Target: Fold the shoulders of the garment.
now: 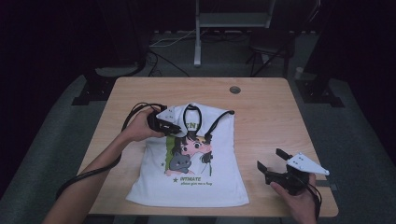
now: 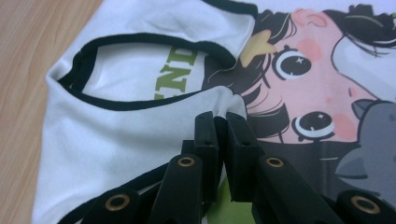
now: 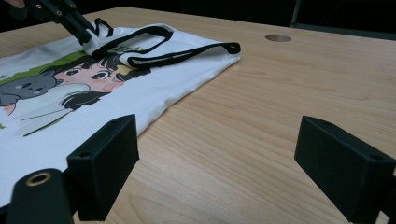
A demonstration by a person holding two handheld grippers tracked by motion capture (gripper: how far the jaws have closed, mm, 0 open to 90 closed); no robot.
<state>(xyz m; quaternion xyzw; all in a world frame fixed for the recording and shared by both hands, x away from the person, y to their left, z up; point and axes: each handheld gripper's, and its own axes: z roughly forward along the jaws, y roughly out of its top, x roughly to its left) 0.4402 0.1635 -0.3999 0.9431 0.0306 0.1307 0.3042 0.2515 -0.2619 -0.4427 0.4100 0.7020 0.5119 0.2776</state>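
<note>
We hold our left gripper [image 1: 177, 128] over the upper left of a white sleeveless cotton shirt with black-trimmed edges and a cartoon print [image 1: 191, 172], and its two black jaws are pinched together on a fold of the white fabric [image 2: 219, 100] right at their tips. The rest of the shirt spreads flat beyond and below those jaws, soft and slightly rumpled, its curved black neckline [image 2: 140, 105] just ahead of them and the pink-cheeked cartoon face [image 2: 303, 74] to their side. Our right gripper [image 1: 272, 161] rests well apart from the shirt's hem corner, its blocky matte jaws spread wide with bare pale wood-grain tabletop [image 3: 261, 116] between them.
</note>
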